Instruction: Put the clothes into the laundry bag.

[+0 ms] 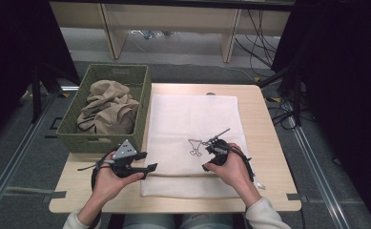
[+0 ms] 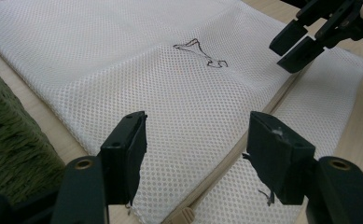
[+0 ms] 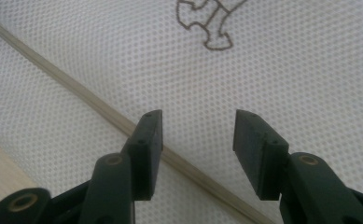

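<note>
Lying flat on the bench, just beside a green woven basket of crumpled tan cloth, a white mesh laundry bag is spread with its near edge folded up, so that a beige zipper line runs across its lower part. The bag is judged to be light, limp and thin — it would sag and fold as soon as it is lifted, and the open weave could snag or slip from smooth pads. A firmer hold is likely to be had at the zipper band or at a doubled edge, where the fabric is thicker. A dark drawstring loop rests on the mesh near the middle.

The left hand-held gripper is held at the bag's near left edge, jaws spread on either side of the zipper line, with nothing pinched. The right hand-held gripper is poised low over the mesh beside the drawstring — its jaws are spread wide, and no fabric is caught between them.
</note>
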The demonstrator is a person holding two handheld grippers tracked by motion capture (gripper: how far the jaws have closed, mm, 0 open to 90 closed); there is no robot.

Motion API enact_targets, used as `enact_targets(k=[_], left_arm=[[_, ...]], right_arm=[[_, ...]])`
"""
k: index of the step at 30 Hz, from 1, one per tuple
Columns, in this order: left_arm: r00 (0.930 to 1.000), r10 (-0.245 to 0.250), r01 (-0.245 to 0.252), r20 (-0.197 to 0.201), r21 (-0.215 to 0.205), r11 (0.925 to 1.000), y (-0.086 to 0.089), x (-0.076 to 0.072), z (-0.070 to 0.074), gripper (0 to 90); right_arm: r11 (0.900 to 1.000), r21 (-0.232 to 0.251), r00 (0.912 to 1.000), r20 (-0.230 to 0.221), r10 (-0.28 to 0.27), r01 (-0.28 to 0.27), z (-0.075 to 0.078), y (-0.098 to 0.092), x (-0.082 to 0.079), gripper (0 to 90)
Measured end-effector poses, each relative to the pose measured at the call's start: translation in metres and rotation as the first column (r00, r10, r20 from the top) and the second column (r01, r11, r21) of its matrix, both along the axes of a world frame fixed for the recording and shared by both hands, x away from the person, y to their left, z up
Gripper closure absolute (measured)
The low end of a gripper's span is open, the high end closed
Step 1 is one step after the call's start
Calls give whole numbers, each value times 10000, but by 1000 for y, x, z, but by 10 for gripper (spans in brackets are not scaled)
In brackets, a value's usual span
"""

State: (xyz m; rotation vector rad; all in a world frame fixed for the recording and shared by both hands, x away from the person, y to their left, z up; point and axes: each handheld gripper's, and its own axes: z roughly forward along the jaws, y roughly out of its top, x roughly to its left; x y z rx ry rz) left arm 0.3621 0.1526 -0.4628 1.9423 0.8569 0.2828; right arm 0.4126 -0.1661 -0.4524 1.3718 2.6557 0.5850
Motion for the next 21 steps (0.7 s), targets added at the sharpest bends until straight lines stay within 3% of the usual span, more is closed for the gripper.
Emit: enact_targets(k=[8,15,21], left_arm=[[10000,29,-29,-59,-24,10000,0,3,0,370],[9999,-72,72,-153,26,10000,-1,2,-1,369],[9998,-129,129,-150,37,9999,-1,2,-1,368]], right_arm=[[9958,-279,9960,-204,867,-872,-13,27,4,485],[9889,-624,9906,-317,1328,-1346,-21,33,3,456],[9852,-619,9863,-507,1567,-1598,-23,34,3,443]])
